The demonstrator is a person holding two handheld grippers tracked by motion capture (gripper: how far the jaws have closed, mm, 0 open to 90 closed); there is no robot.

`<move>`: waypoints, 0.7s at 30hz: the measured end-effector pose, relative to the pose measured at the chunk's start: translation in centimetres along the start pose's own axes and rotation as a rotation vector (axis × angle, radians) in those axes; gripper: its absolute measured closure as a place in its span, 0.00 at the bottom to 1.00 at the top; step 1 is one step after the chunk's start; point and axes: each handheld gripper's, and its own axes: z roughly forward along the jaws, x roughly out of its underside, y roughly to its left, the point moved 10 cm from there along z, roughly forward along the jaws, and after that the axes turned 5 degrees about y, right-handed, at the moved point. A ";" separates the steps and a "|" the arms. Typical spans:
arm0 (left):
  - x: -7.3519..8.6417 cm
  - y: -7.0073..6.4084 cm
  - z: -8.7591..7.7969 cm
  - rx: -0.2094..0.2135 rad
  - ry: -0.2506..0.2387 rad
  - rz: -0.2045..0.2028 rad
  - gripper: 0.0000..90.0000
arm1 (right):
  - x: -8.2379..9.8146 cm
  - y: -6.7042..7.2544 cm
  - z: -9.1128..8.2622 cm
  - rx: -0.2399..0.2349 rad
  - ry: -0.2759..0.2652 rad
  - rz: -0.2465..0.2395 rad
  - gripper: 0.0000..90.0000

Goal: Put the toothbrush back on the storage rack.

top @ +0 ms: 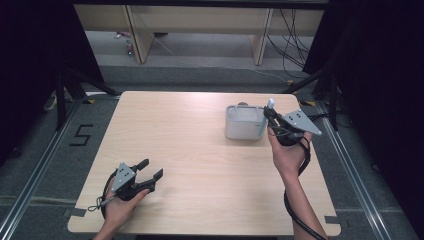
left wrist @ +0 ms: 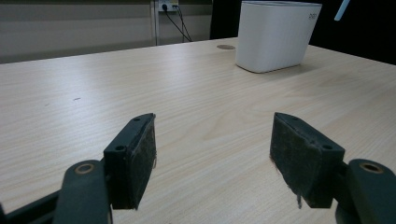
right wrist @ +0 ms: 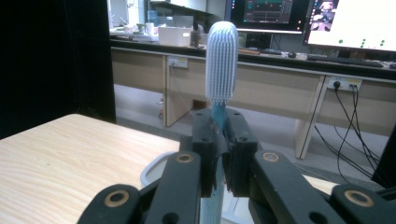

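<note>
- Overhead, a person's two hands each held a gripper above a light wooden table [top: 200, 150].
- At the near left, the left gripper [top: 151, 170] rested low by the table's front edge, its jaws spread wide apart with nothing between them; the left gripper view showed bare tabletop between the two black pads [left wrist: 140, 154].
- At the far right, the right gripper [top: 268, 114] was raised beside a white container [top: 242, 125], its jaws clamped together on the blue handle of a brush [right wrist: 221, 65].
- Seen in the right gripper view, the brush stood upright, its pale bristled head rising clear above the jaw tips, while the lower handle ran down between them toward the container's rim [right wrist: 154, 170].
- The white container stood on the table's far right part, well apart from the left gripper, and appeared upright ahead in the left gripper view [left wrist: 275, 35].
- Beyond the table stood wooden desks [top: 200, 25] and trailing cables [top: 292, 45].
</note>
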 end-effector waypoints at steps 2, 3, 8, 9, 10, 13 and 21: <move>0.1 0.0 -0.1 -0.004 0.008 0.002 0.34 | -0.3 0.1 0.1 -0.007 -0.005 0.017 0.94; 0.0 0.0 0.0 0.000 0.001 0.001 0.34 | -0.4 -0.1 0.0 0.002 -0.004 0.005 0.94; 0.0 0.0 0.0 -0.002 0.001 0.002 0.34 | -1.1 -0.4 0.3 0.013 -0.013 0.013 0.94; 0.0 0.0 0.0 -0.002 0.001 0.002 0.34 | -1.2 -0.5 0.3 0.009 -0.012 0.004 0.94; 0.1 0.1 -0.1 -0.009 0.017 0.004 0.34 | -1.2 -0.5 0.3 0.015 -0.008 0.030 0.94; 0.1 0.1 -0.1 -0.010 0.016 0.000 0.35 | -1.5 -0.8 0.5 0.020 -0.014 0.020 0.94; 0.0 0.0 0.0 -0.004 0.001 0.001 0.35 | -2.1 -1.3 0.9 0.031 -0.025 0.013 0.94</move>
